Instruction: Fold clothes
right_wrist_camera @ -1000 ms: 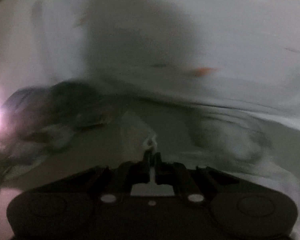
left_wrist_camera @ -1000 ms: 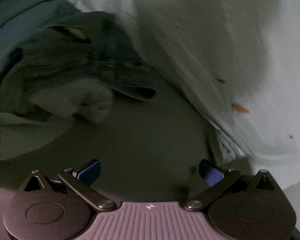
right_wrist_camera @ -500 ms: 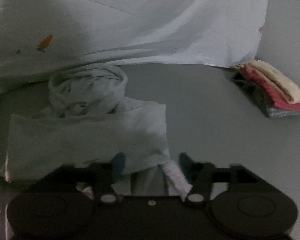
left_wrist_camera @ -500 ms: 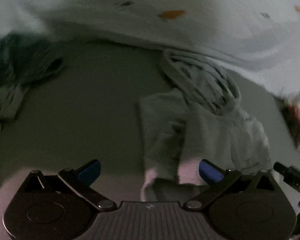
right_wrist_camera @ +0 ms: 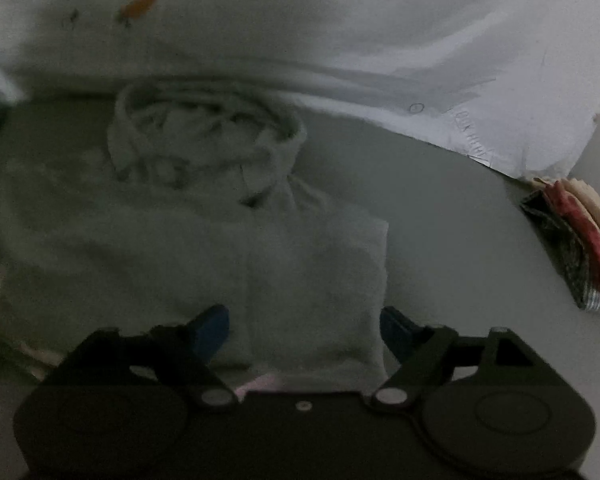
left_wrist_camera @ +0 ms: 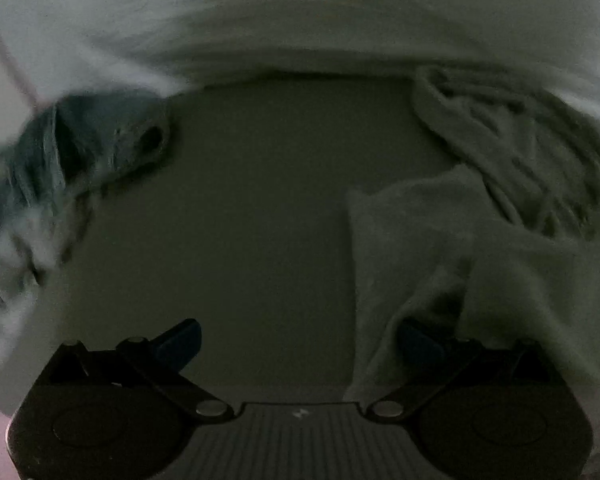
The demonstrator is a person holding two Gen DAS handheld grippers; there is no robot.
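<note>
Two grippers sit low over one pale hoodie [right_wrist_camera: 228, 248], which lies on the grey bed [right_wrist_camera: 452, 216] partly folded into a block, hood bunched at the far end against the white quilt [right_wrist_camera: 340, 32].

Biggest risk, as I judge it: the quilt's edge lies right at the hood, so any pull on the hood end could drag quilt cloth along or bury the hood under it.

Next, the hoodie itself: thick, soft fleece that could spring open or slump if lifted by one layer only. A pinch that takes the top ply alone would peel the fold apart.

Left gripper [left_wrist_camera: 300, 340]: fingers spread wide, holding nothing, but the right-hand finger is tucked under a flap of the hoodie [left_wrist_camera: 480, 264]. Moving off sideways could snag and flip that flap.

Right gripper [right_wrist_camera: 304, 328]: also wide open and empty, straddling the near hem.

Smaller: the blue garment [left_wrist_camera: 100, 136] and the folded stack [right_wrist_camera: 580, 240] lie well apart, in little danger.
</note>
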